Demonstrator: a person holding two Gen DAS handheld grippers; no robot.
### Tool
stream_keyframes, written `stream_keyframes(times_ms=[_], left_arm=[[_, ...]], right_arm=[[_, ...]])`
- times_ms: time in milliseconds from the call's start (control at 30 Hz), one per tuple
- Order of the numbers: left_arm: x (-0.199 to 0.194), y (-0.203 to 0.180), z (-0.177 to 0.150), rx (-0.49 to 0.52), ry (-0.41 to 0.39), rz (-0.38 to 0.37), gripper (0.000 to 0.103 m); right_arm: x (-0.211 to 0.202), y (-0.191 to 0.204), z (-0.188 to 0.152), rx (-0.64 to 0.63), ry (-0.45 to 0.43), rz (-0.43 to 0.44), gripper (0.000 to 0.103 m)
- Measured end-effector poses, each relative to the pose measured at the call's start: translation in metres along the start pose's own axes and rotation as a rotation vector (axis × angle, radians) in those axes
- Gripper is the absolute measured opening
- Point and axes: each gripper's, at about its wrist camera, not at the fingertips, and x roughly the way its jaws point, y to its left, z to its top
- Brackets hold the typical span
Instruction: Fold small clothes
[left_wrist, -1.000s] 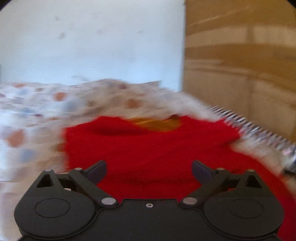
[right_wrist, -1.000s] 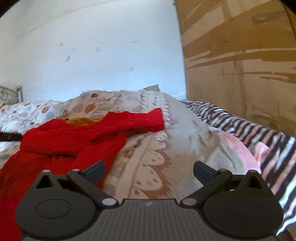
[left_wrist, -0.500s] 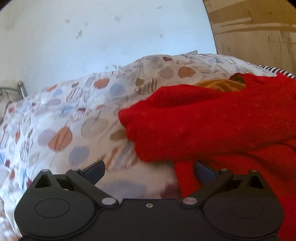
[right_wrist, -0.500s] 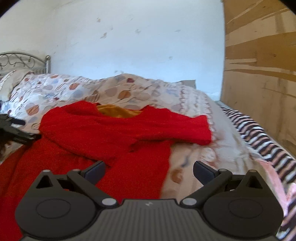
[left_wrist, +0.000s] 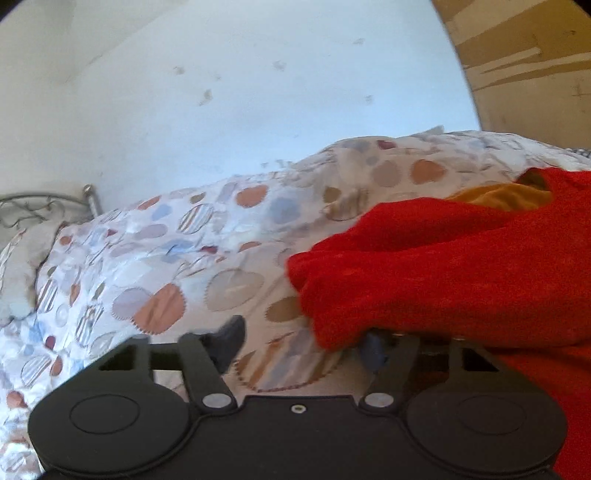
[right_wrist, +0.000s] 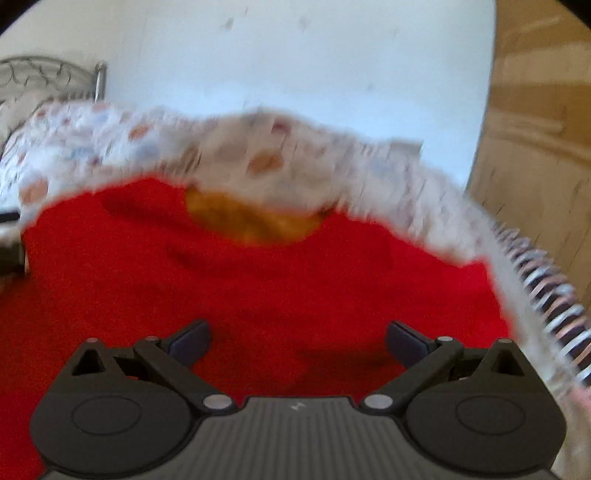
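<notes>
A red knitted sweater (left_wrist: 443, 277) lies on the bed, with orange cloth (left_wrist: 498, 195) showing at its neck. My left gripper (left_wrist: 301, 345) sits at the end of the sweater's left sleeve with its jaws closing. The cuff edge drapes over the right finger (left_wrist: 373, 350), the left finger (left_wrist: 229, 339) is over bare quilt, and the pads are not pressing the cloth. In the blurred right wrist view, my right gripper (right_wrist: 297, 341) hovers open over the sweater's body (right_wrist: 258, 288), below the orange neck patch (right_wrist: 251, 218), with nothing gripped.
A quilt with round patches (left_wrist: 166, 258) covers the bed. A metal bed frame (left_wrist: 37, 210) stands at the far left against a white wall. A wooden panel (right_wrist: 535, 147) rises on the right, and a striped cloth (right_wrist: 546, 295) lies beside the sweater there.
The left gripper's jaws have narrowed and its right finger is now under the sleeve's end. The right gripper has swung left from the bed's right side to over the sweater's body.
</notes>
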Motion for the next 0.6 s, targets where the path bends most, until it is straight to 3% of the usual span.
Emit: stream_keyframes(times_ms=[67, 167, 267, 367, 433, 533, 600], left_arm=[[0.004, 0.006, 0.002, -0.051, -0.01, -0.036, 0.044], [-0.002, 0.002, 0.011, -0.055, -0.08, -0.08, 0.037], [-0.007, -0.005, 0.02, -0.014, -0.102, -0.12, 0.006], [-0.012, -0.004, 0.024, -0.034, -0.083, -0.103, 0.005], [-0.019, 0.005, 0.025, -0.093, -0.024, -0.088, 0.005], [-0.022, 0.033, 0.014, -0.349, 0.176, -0.128, 0.004], [-0.019, 0.041, -0.001, -0.435, 0.273, -0.149, 0.004]], right_arm=[[0.001, -0.007, 0.0, 0.04, 0.001, 0.024, 0.103], [0.001, -0.013, -0.002, 0.073, 0.006, 0.048, 0.103], [0.0, -0.015, -0.003, 0.078, 0.005, 0.053, 0.103], [-0.001, -0.016, -0.003, 0.079, 0.003, 0.055, 0.103], [0.0, -0.016, -0.002, 0.085, 0.001, 0.062, 0.103], [0.001, -0.016, -0.001, 0.093, -0.002, 0.072, 0.103], [0.001, -0.015, -0.001, 0.088, -0.001, 0.072, 0.103]])
